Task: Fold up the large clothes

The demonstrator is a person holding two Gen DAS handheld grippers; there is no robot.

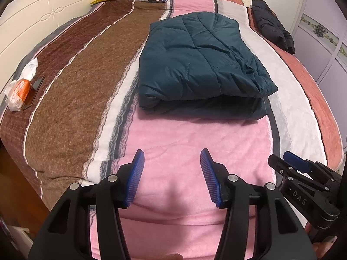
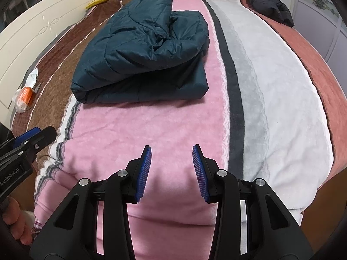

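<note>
Now both tools hang low over the near end of the bed, pointing forward toward the folded teal puffer jacket (image 1: 201,62), well short of it and touching nothing. The left gripper (image 1: 172,173) has its two black arms spread wide, the ribbed blue pads (image 1: 136,177) facing each other across a broad gap with only pink blanket between them. The right gripper (image 2: 171,169) is parted too, somewhat less widely, and likewise holds nothing. Each tool shows at the edge of the other's view, side by side: the right one at the lower right of the left wrist view, the left one at the lower left of the right wrist view, with part of the person's hand (image 2: 15,223) below it.

The jacket is quilted, slightly glossy nylon, puffy and creased, folded into a thick rectangular bundle with its upper layer bulging over the flatter lower one. It lies on the pink stripe of the striped fleece blanket (image 1: 195,143), which is soft and fuzzy, with brown, white, grey and rust bands running lengthwise. Beyond and right of the jacket, on the rust band, lies a black puffy garment (image 1: 273,26). Left of the jacket, near the white headboard-like panel (image 1: 32,21), sits an orange-and-white packet (image 1: 18,91) with crumpled paper.
</note>
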